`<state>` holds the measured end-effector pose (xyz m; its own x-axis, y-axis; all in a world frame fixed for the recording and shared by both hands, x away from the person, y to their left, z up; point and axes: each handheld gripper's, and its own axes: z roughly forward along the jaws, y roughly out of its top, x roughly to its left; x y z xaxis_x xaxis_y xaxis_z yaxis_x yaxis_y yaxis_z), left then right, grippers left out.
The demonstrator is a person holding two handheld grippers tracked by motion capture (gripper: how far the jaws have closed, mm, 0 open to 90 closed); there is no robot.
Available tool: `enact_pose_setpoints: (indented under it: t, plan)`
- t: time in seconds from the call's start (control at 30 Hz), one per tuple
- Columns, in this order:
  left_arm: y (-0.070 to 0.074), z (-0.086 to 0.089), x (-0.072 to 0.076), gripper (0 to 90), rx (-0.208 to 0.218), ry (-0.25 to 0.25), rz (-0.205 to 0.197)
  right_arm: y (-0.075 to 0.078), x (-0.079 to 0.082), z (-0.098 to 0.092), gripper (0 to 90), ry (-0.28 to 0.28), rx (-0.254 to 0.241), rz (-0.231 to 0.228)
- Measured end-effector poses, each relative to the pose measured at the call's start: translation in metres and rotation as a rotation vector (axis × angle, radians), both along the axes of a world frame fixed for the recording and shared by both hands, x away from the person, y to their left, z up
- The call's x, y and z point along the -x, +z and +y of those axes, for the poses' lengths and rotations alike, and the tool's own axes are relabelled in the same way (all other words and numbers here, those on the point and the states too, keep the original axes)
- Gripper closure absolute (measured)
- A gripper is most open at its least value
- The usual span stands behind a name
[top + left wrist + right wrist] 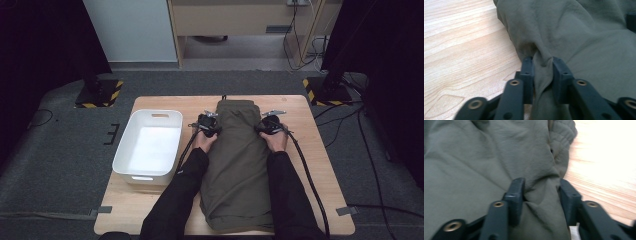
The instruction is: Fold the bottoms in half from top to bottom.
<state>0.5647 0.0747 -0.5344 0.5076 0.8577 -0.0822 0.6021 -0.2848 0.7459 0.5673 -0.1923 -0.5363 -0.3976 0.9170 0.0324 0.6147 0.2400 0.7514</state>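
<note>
**Edge Grip on the Garment: Both Grippers Engaged**

High view: An olive garment (239,165) lies lengthwise down the middle of the wooden table (310,150), beside a white bin (148,145) at its left. The left gripper (208,122) sits at the garment's left edge and the right gripper (270,123) at its right edge, both near the far end. The jaw tips are too small here to judge.

Left gripper view: The left gripper (543,65) is clamped on a bunched ridge of fabric at the garment's (579,37) border, with bare table (461,50) alongside. Confirm that all layers sit between the pads before lifting; how many are caught cannot be told.

Right gripper view: The right gripper (541,188) pinches a wider fold of the garment (474,165) near its ribbed hem. The frame is blurred and the table (604,170) is overexposed, so whether the far pad presses firmly is uncertain. Raise both hands together and evenly, keeping the cloth taut between them, to avoid a skewed fold.
</note>
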Motion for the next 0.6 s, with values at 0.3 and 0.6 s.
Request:
enact_pose_setpoints:
  t: [0.3,0.6]
  plan:
    - [0.003,0.003,0.002,86.6,0.010,0.006,0.017,0.000,0.004,0.003,86.0,0.007,-0.044,-0.033]
    - [0.026,0.020,0.002,87.3,0.076,0.001,-0.032,0.019,0.006,-0.003,86.6,0.041,-0.178,-0.084]
